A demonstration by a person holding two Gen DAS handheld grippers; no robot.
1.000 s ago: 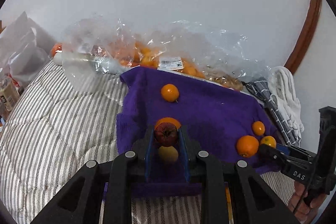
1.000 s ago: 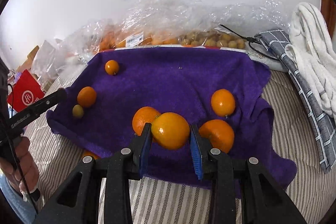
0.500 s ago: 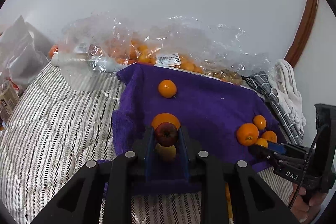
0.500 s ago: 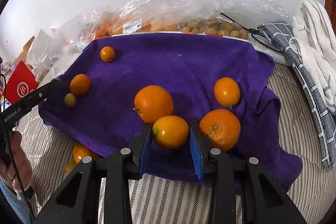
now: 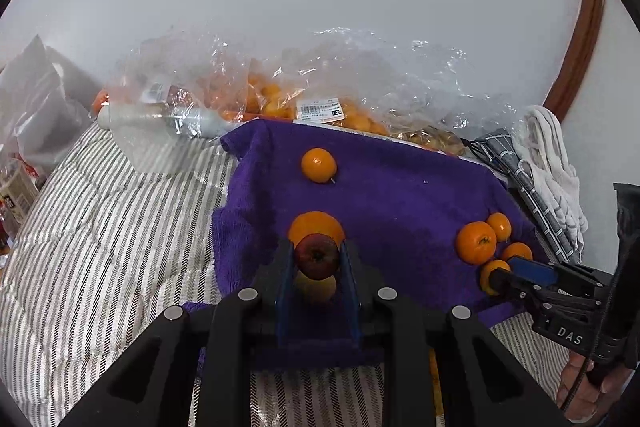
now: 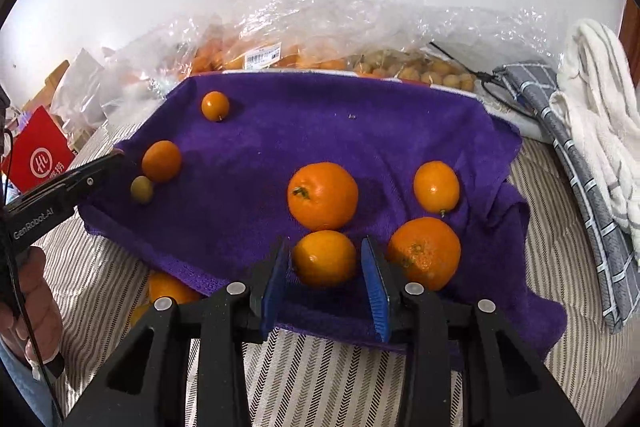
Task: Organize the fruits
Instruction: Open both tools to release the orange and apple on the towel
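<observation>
The purple towel (image 6: 360,131) serves as the sorting ground, spread over a striped quilt (image 5: 100,227). The right gripper (image 6: 324,267) is letting go: its jaws are opening around an orange (image 6: 324,258) that sits on the towel's near edge, with a sliver of daylight showing on either side, so the fruit looks released rather than pinched. Just beyond it on the towel lies a bigger orange (image 6: 322,195), a wrinkled one (image 6: 424,253) just to its right, and a smaller one (image 6: 436,187) past that; together they form the cluster on the towel's right part.

The left gripper (image 5: 317,259) is clenched on a small dark red apple (image 5: 317,255), held above the towel's left part, where another orange (image 5: 316,227) and a yellowish fruit (image 5: 316,287) lie close beneath it. A lone orange (image 5: 318,165) rests toward the towel's far edge.

To finish the step well, the right hand would probably do best to open fully before pulling back, then lift straight away along its own line, so neither blue pad nudges the orange off the towel's near edge or knocks the wrinkled neighbour. The towel sags there, so a roll seems likely if the fruit is brushed. The apple could wait, held steady, until the right side is clear.
</observation>
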